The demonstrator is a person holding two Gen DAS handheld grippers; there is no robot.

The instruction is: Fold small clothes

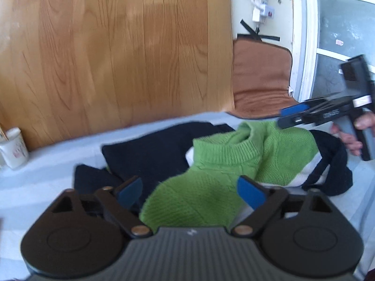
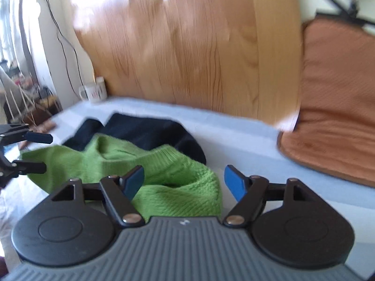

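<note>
A small green knit sweater (image 1: pixel 225 164) with white and navy stripes lies crumpled on the pale blue bed sheet (image 1: pixel 46 182), partly over a navy garment (image 1: pixel 150 154). My left gripper (image 1: pixel 189 190) is open, its blue pads hanging over the near green part. My right gripper (image 2: pixel 184 182) is open above the other end of the green sweater (image 2: pixel 164 178); the navy garment (image 2: pixel 145 131) lies behind. The right gripper also shows at the right of the left wrist view (image 1: pixel 293 117), and the left gripper at the left edge of the right wrist view (image 2: pixel 37 152).
A wooden headboard (image 1: pixel 117 46) stands behind the bed. A white mug (image 1: pixel 14 149) sits at the sheet's far left corner and shows in the right wrist view (image 2: pixel 93 92). A brown cushion (image 1: pixel 260 79) lies at the right. A power strip (image 1: pixel 262 2) hangs on the wall.
</note>
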